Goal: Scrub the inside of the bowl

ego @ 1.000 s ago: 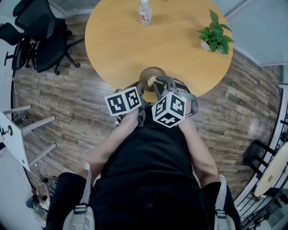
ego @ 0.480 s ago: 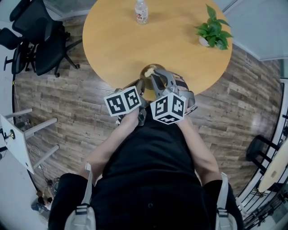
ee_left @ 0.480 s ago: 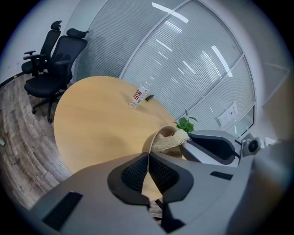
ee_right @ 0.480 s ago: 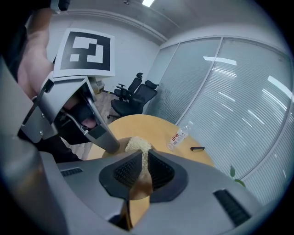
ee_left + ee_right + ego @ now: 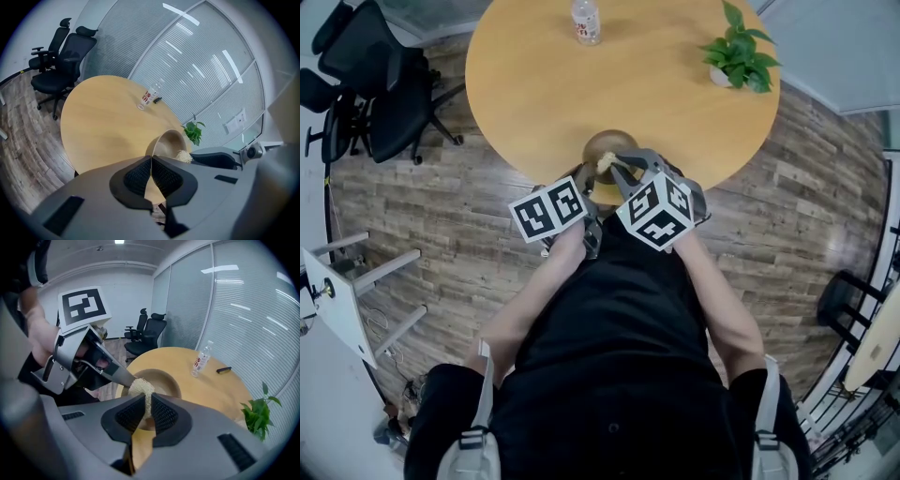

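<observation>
Your left gripper (image 5: 151,158) pinches the wooden bowl (image 5: 169,140) by its rim; your right gripper (image 5: 146,399) clamps a loofah scrubber (image 5: 140,386) at that rim.

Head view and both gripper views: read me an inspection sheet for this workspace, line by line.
Surface: round wooden table.
Job's things: bowl at the table's near edge; fibrous scrubber at its rim.
Clutter: bottle, potted plant, small dark item near the bottle.
Grippers: left gripper fingers shut on the bowl's rim; right gripper fingers shut on the scrubber.
Cables: nothing seen.
Surroundings: office chairs, plank floor, glass wall with blinds.
</observation>
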